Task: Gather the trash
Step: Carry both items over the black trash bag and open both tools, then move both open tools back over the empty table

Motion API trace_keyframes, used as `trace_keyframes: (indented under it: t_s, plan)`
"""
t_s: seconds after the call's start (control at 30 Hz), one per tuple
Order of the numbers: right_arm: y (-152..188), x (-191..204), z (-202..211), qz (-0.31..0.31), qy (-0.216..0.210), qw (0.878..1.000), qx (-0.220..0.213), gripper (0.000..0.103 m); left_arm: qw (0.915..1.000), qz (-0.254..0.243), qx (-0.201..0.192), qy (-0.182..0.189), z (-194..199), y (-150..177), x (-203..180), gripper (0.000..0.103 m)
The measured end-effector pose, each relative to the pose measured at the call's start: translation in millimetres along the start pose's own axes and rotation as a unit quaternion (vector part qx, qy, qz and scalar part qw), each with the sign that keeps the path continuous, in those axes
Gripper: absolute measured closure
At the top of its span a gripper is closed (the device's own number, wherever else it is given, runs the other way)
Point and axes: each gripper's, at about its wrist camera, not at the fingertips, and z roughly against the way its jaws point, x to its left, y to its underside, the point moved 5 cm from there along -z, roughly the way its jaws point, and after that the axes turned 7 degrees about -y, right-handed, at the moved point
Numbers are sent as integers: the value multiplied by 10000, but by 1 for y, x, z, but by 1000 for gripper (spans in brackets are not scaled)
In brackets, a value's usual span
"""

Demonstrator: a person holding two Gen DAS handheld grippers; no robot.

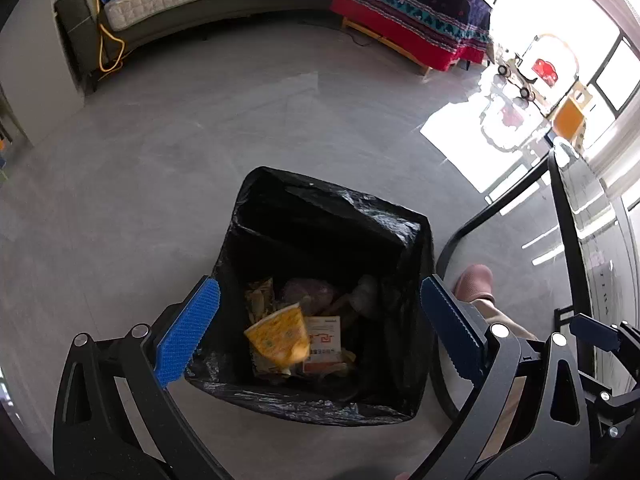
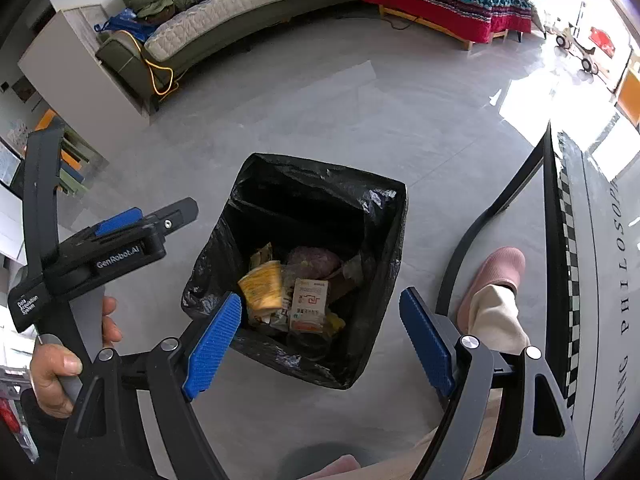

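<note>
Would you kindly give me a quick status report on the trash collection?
Left gripper and right gripper open, empty, above the bin. Yellow cup and wrappers inside. Pink slipper beside it, nothing blocking.

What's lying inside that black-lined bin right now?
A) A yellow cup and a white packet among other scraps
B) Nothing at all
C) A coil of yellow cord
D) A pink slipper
A: the yellow cup and the white packet lie among other scraps at the bottom of the bin, below both open grippers.
</note>
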Motion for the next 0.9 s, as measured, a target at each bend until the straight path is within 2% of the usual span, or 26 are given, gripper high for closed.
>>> trace_keyframes:
  t_s: [0.53,0.8,0.9]
  plan:
    - [-2,-24,33,-121,-209,9990,-367,21,9978,-623,-230,-16,27,-11,-64,6]
    - [-2,-72,71,-419,-33,9969,-664,21,9935,-1066,-363,173,42,-21,-126,6]
    - [1,-101,91,-612,143,9944,-853,21,9898,-1318,-437,322,48,-24,-162,6]
